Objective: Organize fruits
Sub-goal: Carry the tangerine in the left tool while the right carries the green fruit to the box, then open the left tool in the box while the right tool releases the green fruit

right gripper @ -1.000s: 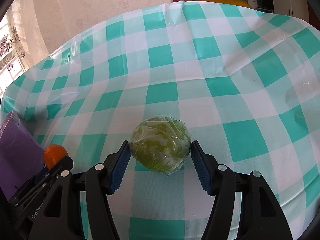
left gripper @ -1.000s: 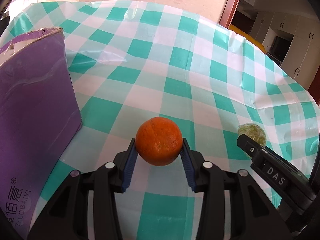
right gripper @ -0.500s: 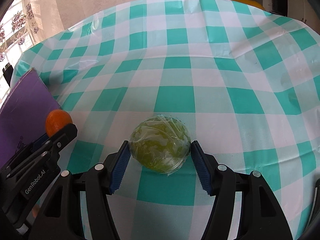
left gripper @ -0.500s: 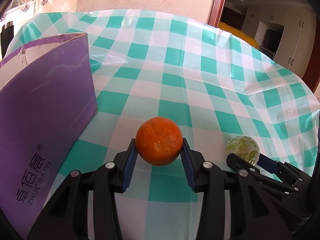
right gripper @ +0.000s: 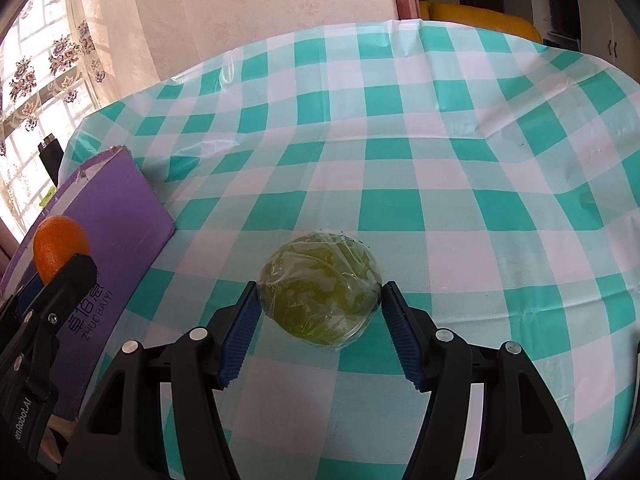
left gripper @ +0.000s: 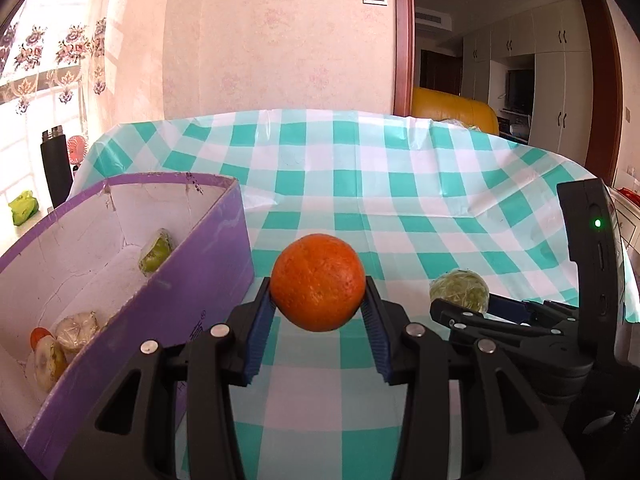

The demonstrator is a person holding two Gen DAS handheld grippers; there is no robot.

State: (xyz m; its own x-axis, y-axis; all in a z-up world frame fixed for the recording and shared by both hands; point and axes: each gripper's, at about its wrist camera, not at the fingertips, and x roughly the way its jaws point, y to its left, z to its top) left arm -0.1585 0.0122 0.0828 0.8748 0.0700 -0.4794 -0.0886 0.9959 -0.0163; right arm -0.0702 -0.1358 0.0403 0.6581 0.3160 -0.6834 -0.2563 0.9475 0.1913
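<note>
My left gripper (left gripper: 318,304) is shut on an orange (left gripper: 318,282), held above the checked tablecloth just right of the open purple box (left gripper: 208,240). Inside the box lie several wrapped fruits, among them a green one (left gripper: 156,254) and pale ones (left gripper: 76,330) at the near end. My right gripper (right gripper: 320,312) is shut on a green fruit in clear plastic wrap (right gripper: 320,286). That wrapped fruit (left gripper: 460,290) and the right gripper show at the right of the left wrist view. The orange (right gripper: 60,248) and the box (right gripper: 108,216) appear at the left of the right wrist view.
A teal and white checked cloth (right gripper: 400,160) covers the table (left gripper: 380,184). A dark bottle (left gripper: 56,168) and a green bag (left gripper: 24,206) stand by the window beyond the box. A yellow sofa (left gripper: 452,104) lies behind the table's far edge.
My left gripper rose and tilted up with the orange, so the box's open inside and the room now show. My right gripper shifted towards the box with the wrapped fruit.
</note>
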